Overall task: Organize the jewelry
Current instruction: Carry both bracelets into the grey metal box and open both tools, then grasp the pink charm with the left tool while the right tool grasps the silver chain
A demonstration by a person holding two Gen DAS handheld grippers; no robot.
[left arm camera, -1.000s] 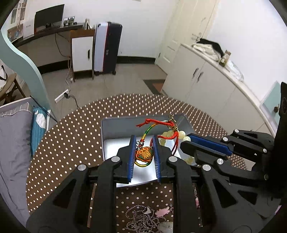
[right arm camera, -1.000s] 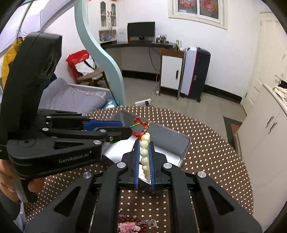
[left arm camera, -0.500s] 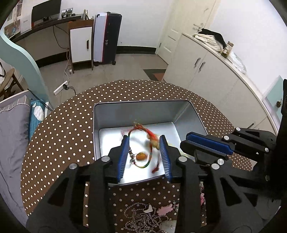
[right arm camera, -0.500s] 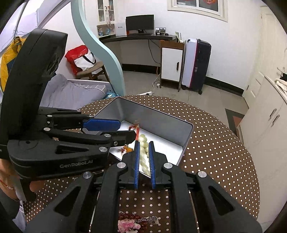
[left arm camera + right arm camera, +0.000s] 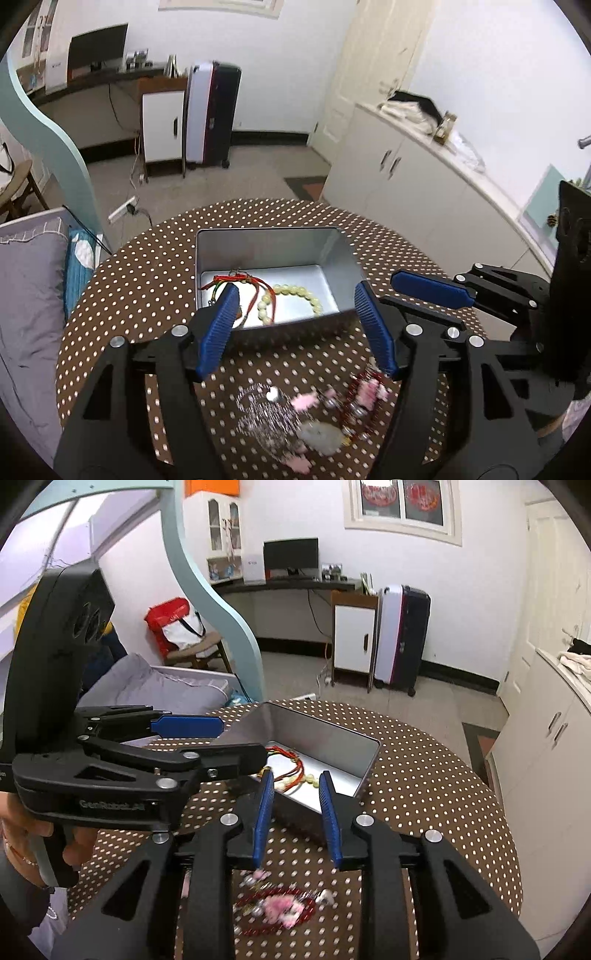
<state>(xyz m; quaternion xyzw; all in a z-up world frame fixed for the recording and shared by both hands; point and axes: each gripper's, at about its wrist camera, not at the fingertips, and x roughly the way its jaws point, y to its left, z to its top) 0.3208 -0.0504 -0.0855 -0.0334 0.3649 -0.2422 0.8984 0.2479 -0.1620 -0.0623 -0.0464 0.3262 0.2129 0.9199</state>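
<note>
A grey metal tin (image 5: 266, 242) (image 5: 334, 734) stands on the dotted round table. Inside lie a red cord charm (image 5: 236, 282) (image 5: 291, 762) and a pale bead bracelet (image 5: 299, 293) (image 5: 310, 778). My left gripper (image 5: 297, 325) is open and empty, held above the tin's near wall. My right gripper (image 5: 295, 805) is open and empty, just before the tin's near corner. On the table near me lie a silver chain with a heart (image 5: 266, 410), pink pieces (image 5: 306, 400) and a red bead bracelet with pink charms (image 5: 364, 402) (image 5: 277, 908).
The brown dotted tablecloth (image 5: 147, 266) (image 5: 424, 794) covers the round table. White cabinets (image 5: 424, 184) stand to the right. A suitcase (image 5: 402, 635) and a desk are across the room. A grey bed (image 5: 26, 295) lies to the left.
Both grippers opened and let go of the red cord charm and the pale bead bracelet, which now lie in the tin. Both grippers pulled back toward me.
</note>
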